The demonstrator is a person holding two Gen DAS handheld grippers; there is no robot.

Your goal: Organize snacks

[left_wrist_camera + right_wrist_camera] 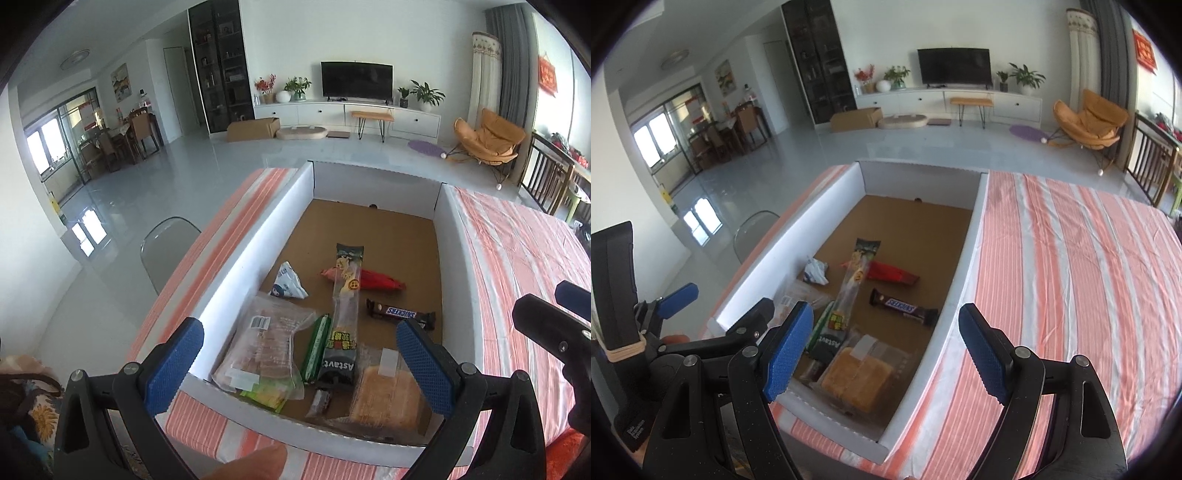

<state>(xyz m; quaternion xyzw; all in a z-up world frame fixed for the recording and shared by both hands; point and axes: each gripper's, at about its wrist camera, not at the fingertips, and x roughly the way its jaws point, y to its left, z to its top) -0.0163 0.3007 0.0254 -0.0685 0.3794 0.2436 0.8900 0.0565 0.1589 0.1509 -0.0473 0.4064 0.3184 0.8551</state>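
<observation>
A white-walled cardboard box (pixel 255 236) (pixel 964 266) sits on the striped table and holds several snacks: a Snickers bar (pixel 400 314) (pixel 905 307), a red packet (pixel 376 280) (pixel 892 274), a long clear-and-black Astavt packet (pixel 345 314) (pixel 849 295), a green stick pack (pixel 314 347), a white-blue packet (pixel 290 282) (pixel 815 272), a clear bag of biscuits (pixel 264 347) and a wrapped cake (pixel 388 397) (pixel 858 380). My left gripper (pixel 299 367) (pixel 716 299) is open and empty above the box's near end. My right gripper (pixel 886 354) is open and empty over the box's near right wall.
The table wears an orange-and-white striped cloth (pixel 1071 277) to the right of the box. A grey chair (pixel 166 247) stands at the table's left side. Beyond lie the living-room floor, a TV unit (pixel 354 114) and an orange lounge chair (pixel 487 138).
</observation>
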